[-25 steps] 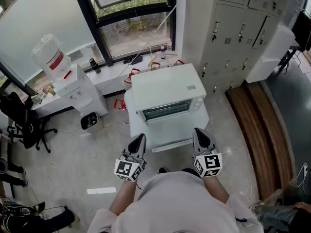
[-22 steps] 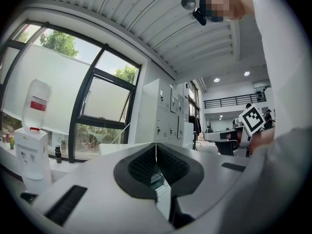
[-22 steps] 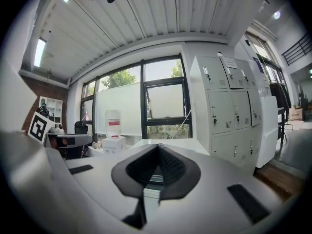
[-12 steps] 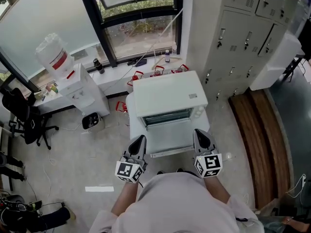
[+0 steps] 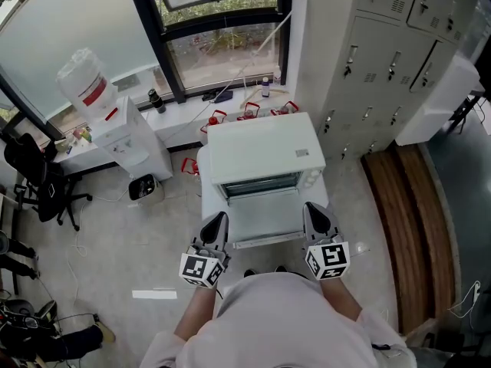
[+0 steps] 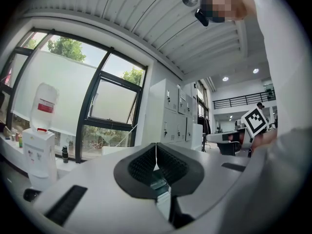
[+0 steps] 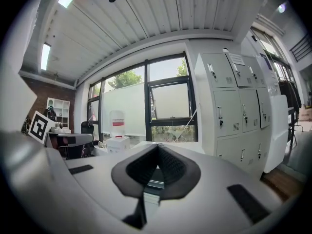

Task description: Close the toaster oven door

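A white toaster oven (image 5: 265, 150) stands in front of me on a white stand, its door (image 5: 267, 217) folded down flat toward me and the dark cavity showing. My left gripper (image 5: 217, 221) hovers at the door's near left corner, jaws shut with nothing between them. My right gripper (image 5: 312, 210) hangs at the door's near right corner, also shut and empty. In the left gripper view the shut pads (image 6: 155, 161) point over the oven top (image 6: 109, 151). In the right gripper view the closed pads (image 7: 157, 161) point the same way, level with the oven.
Grey metal lockers (image 5: 376, 44) stand at the right. A water dispenser (image 5: 96, 110) with a bottle is at the left by the window. Red-handled items and small bottles (image 5: 265, 89) sit on the sill behind the oven. An office chair (image 5: 38, 179) is far left.
The view has shifted slightly; the oven sits a little lower and nearer in the head view than a second ago. Both grippers keep the same stance by the open door.
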